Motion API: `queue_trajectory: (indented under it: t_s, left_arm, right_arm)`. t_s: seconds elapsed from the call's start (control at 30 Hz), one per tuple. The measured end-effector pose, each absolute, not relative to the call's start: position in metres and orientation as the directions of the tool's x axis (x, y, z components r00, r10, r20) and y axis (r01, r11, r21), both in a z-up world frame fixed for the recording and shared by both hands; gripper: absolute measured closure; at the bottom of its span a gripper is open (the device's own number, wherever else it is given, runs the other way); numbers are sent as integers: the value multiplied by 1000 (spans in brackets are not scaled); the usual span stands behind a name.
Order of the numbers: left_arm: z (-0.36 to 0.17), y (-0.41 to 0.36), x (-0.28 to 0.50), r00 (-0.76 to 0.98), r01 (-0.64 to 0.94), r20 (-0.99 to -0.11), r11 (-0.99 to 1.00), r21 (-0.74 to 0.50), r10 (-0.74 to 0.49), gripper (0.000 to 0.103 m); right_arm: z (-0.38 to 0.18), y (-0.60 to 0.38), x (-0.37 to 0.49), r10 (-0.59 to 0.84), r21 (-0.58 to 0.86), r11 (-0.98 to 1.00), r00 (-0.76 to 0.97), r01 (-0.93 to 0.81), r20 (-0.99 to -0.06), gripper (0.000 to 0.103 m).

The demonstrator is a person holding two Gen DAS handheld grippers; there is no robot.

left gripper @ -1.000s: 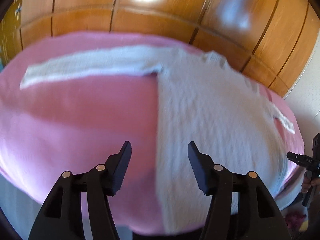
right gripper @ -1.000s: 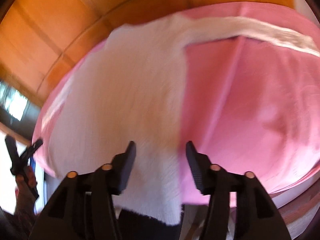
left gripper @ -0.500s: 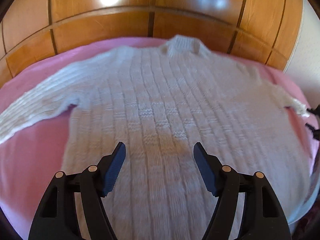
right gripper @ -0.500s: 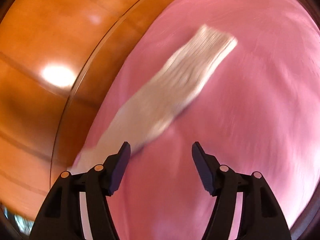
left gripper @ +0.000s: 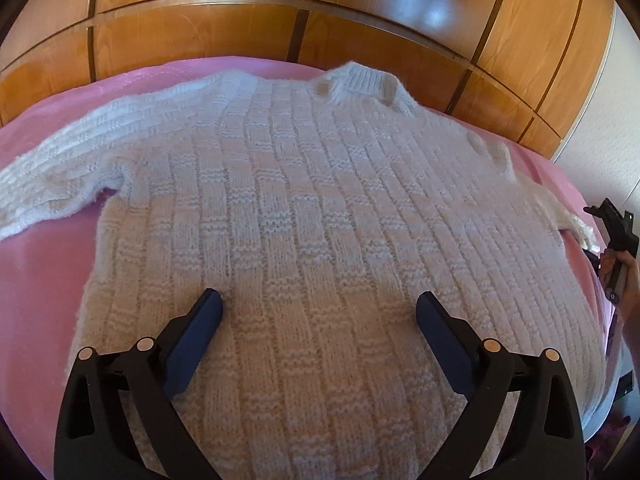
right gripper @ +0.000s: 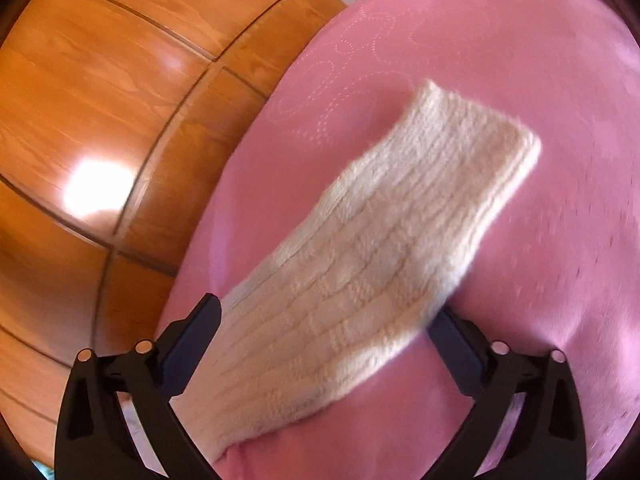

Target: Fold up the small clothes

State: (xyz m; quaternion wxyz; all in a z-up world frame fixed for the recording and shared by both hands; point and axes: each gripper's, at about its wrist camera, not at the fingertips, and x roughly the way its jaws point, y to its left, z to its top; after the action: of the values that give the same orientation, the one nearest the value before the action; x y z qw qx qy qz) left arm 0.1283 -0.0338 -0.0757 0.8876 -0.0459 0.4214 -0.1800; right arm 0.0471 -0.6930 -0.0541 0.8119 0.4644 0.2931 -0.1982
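Now the sweater (left gripper: 304,216) lies flat, face-up across the pink bed (left gripper: 44,280), collar toward the far edge, ready for folding. The left tool (left gripper: 318,308) hovers wide above its hem; the right tool (right gripper: 326,316) gapes wide around the sleeve (right gripper: 372,256), likely lining up a grab.

In the left wrist view, the white knitted sweater (left gripper: 320,220) runs out of the picture at the near edge, so its hem is unseen, and the end of its left sleeve (left gripper: 52,176) is cut off by the left edge. At the far right, the right gripper (left gripper: 612,236) is small and partly cropped; whether its jaws are apart cannot be told. In the right wrist view, the right sleeve (right gripper: 372,264) and pink bedcover (right gripper: 540,80) are smeared by blur, and the sleeve's near part disappears behind the gripper's left finger (right gripper: 192,344).
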Motion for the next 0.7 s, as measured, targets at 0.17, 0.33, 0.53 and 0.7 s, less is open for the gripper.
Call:
queue_trajectory:
  t_s: [0.17,0.33,0.53,0.7]
  left_arm:
    - [-77,-34,130,580,283,-727,928,-242,-367,6]
    - [-77,-32,129,583,285,-720,924,-253,-377,5]
    - [-78,-30,128,583,286,-714,921,-266,-387,5]
    - [-77,-29,127,583,287,-710,918,-275,-395,5]
  right_arm:
    - [-31,-687,83,-117,503,572,671,649,-732,96]
    - [40,-600,109,-40,430,811,770,398,-637,96]
    - [75,-430,153,177,308,951,779,22,-601,97]
    - [48,-304,173,301,241,953,688,-186,-660,96]
